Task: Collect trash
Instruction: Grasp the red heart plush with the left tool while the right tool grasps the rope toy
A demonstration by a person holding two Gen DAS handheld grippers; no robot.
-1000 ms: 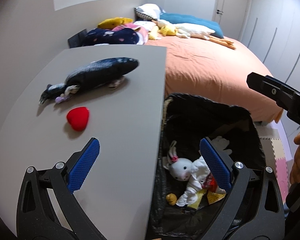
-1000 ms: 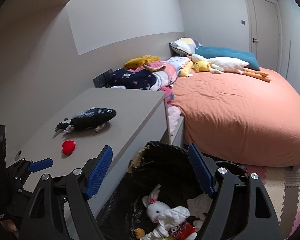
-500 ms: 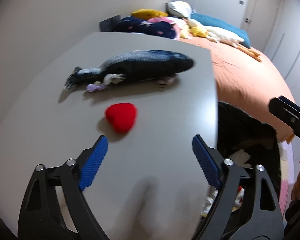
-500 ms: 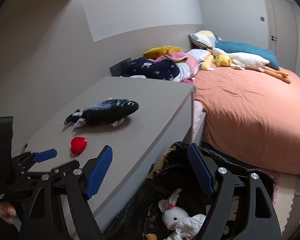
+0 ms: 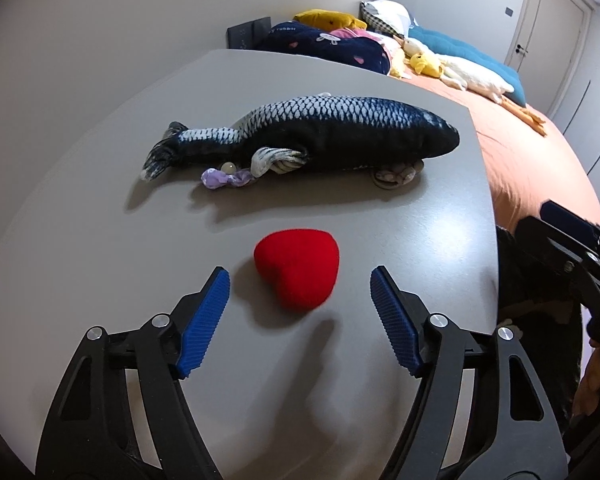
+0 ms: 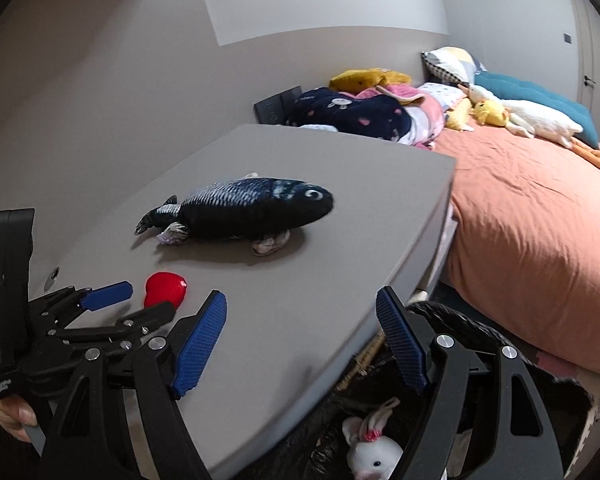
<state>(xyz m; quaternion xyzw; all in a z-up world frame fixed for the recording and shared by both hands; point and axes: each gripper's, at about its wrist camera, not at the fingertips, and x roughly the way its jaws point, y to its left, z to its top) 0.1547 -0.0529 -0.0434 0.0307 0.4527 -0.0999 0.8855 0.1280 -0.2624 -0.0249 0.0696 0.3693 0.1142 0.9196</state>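
Note:
A red plush heart [image 5: 296, 272] lies on the grey table [image 5: 100, 260], in front of a dark plush fish [image 5: 320, 132]. My left gripper [image 5: 298, 272] hangs just over the heart. Its jaws are closing, with the heart's near end between the blue pads [image 5: 204, 320], which do not touch it. In the right wrist view the left gripper [image 6: 140, 302] sits beside the heart [image 6: 166, 288], with the fish [image 6: 252, 212] beyond. My right gripper [image 6: 302, 294] stands open and empty over the table's near right edge, above the black trash bag [image 6: 440, 320].
A white plush bunny [image 6: 372, 452] lies in the bag beside the table. An orange bed [image 6: 540, 220] with pillows and soft toys fills the right side. A small purple scrap [image 5: 224, 179] lies against the fish. A wall runs behind the table.
My left gripper swung from above the bag to over the table and came down around the red heart, its jaws narrowing. The right gripper shifted towards the table edge, still equally wide.

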